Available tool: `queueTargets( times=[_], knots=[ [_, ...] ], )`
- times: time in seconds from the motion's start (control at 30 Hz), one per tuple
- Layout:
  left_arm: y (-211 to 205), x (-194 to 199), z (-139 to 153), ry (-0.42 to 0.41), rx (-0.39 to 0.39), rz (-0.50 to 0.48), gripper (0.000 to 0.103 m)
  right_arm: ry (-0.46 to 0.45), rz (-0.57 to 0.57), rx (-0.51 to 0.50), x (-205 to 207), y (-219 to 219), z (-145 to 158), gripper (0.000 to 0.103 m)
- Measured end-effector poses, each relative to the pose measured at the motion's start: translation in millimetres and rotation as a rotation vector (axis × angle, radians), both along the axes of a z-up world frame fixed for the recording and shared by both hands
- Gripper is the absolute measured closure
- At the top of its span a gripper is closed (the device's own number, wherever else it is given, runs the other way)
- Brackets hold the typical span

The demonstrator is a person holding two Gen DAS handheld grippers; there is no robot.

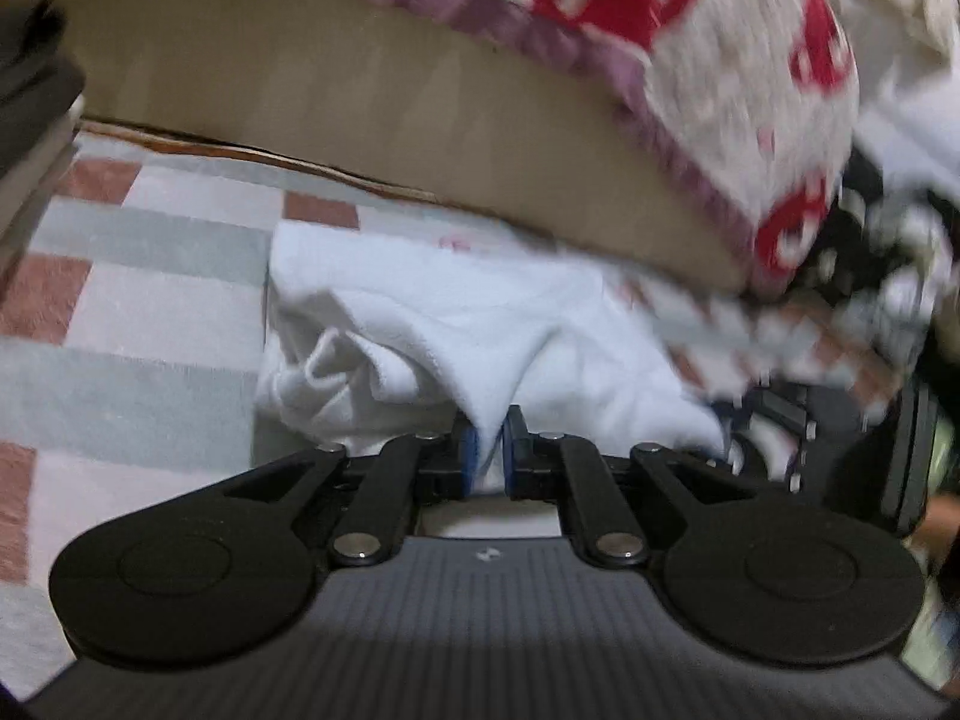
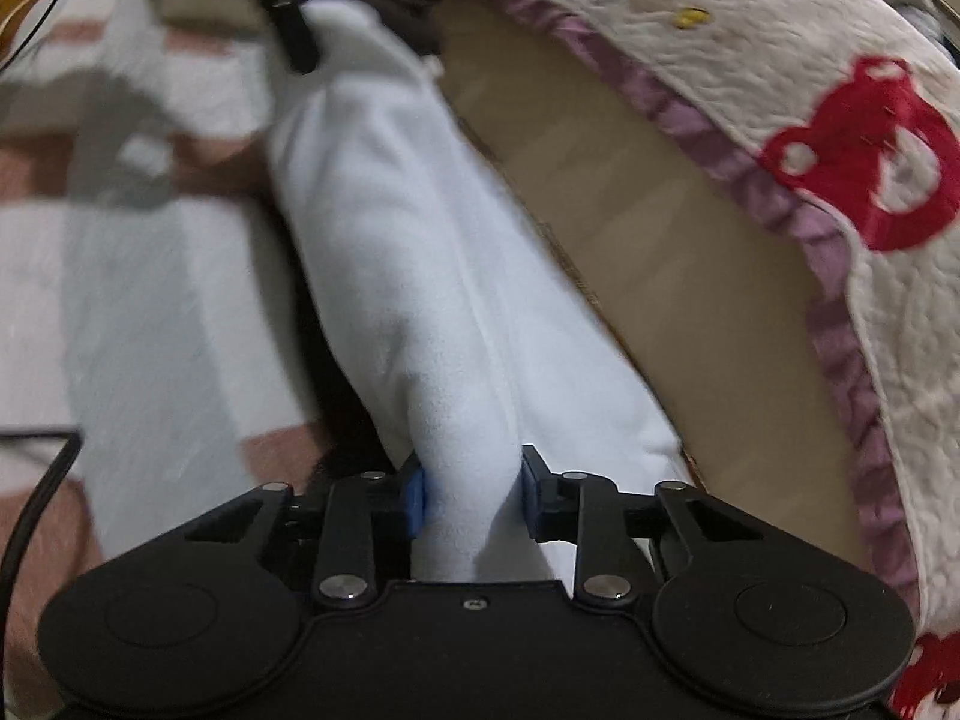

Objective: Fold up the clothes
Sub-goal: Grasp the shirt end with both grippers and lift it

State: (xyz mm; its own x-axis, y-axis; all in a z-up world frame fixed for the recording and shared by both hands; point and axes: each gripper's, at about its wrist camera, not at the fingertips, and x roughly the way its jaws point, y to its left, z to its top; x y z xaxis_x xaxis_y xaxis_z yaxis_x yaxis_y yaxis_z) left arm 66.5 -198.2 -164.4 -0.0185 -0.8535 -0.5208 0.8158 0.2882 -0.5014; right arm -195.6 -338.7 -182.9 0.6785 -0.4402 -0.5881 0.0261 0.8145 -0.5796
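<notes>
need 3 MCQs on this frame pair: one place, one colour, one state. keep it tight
1. Where does the white garment lie?
A. On a checked rug beside the bed
B. In a basket
C. On a hanger

2. What colour are the figures printed on the bed quilt?
A. Green
B. Red
C. Black

3. What are the jaws of the right gripper doing?
A. Standing open over bare floor
B. Clamping a cable
C. Pinching a fold of the white garment

Key: 1 A, the left wrist view shows it on the pink, grey and white rug below the bed edge. 2 B, red shapes show on the cream quilt in both views. 3 C, white cloth is bunched between the blue pads.
</notes>
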Motion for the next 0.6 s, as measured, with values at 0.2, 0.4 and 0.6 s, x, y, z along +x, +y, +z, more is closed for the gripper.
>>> queueTargets(
  times=[0.2,0.4,0.6],
  knots=[
    [-21.4,18.7,-20.2,0.067,-0.032,-0.029,0.038,0.010,0.031,0.039,7.4,-8.8,14.8,0.072],
    [-10.3,19.7,-19.2,0.076,-0.003,-0.039,0.099,0.064,0.057,0.066,12.3,-13.9,17.4,0.072],
    [51.9,30.4,-11.1,-0.052,0.230,0.295,0.103,0.063,0.041,0.130,12.8,-22.0,20.5,0.072]
  ],
)
